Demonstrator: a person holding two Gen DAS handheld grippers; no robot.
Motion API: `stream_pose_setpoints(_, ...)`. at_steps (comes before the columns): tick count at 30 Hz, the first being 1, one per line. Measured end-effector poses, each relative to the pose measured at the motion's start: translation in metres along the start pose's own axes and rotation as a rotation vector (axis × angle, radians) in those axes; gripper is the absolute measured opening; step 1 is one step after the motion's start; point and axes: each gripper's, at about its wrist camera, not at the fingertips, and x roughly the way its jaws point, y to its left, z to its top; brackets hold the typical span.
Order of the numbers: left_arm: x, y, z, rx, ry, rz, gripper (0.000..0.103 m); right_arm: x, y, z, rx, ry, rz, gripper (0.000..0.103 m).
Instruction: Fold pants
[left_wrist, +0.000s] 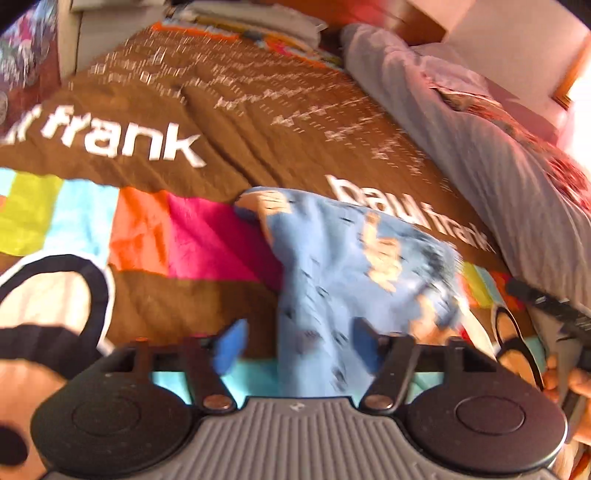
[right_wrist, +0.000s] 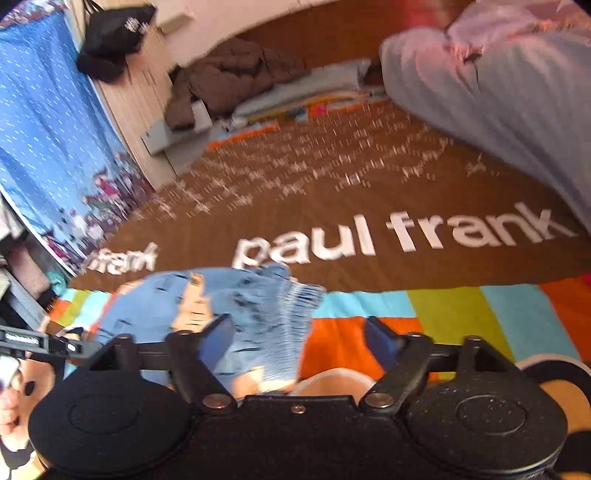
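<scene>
Two fisheye views, each from a camera mounted on a hand-held gripper and looking forward along its two fingers, tilted down at a bed.

The left wrist view sits low and close over the bedspread, facing up the bed, with grey bedding running along its right side. The left gripper fills the bottom edge.

The right wrist view looks from close by, angled more across the bed toward a blue curtain on its left. The right gripper fills its bottom edge.

Both views share the blue pants just ahead of the fingers, the bedspread's white lettering and the grey bedding. Both are motion-blurred.
</scene>
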Motion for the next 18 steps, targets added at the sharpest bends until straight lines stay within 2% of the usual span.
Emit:
stream_pose_setpoints(3,-0.044,-0.025,-0.023,0.071,-0.049,0.021,0.093,-0.054,0.029,-0.006,-0.003,-0.066,0.04,0.102)
stream_pose_setpoints(5,-0.074,-0.041,-0.039,0.088,-0.088,0.038,0.103,-0.088,0.052,-0.008,-0.024,-0.095,0.0,0.102)
stream_pose_setpoints(7,-0.102,-0.052,-0.055,0.092,-0.123,0.045,0.102,-0.119,0.073,-0.011,-0.046,-0.114,-0.046,0.102)
stream_pose_setpoints(10,-0.146,-0.066,-0.079,0.087,-0.205,0.066,0.103,-0.15,0.102,-0.018,-0.096,-0.067,-0.103,0.102)
stream_pose_setpoints(12,-0.164,-0.072,-0.088,0.084,-0.195,0.053,0.103,-0.166,0.118,-0.024,-0.104,-0.019,-0.092,0.102)
stream_pose_setpoints(15,-0.194,-0.083,-0.103,0.066,-0.248,0.071,0.103,-0.189,0.139,-0.037,-0.109,-0.007,-0.045,0.102)
stream_pose_setpoints(18,-0.215,-0.087,-0.113,0.022,-0.272,0.074,0.103,-0.205,0.159,-0.048,-0.137,0.004,-0.069,0.102)
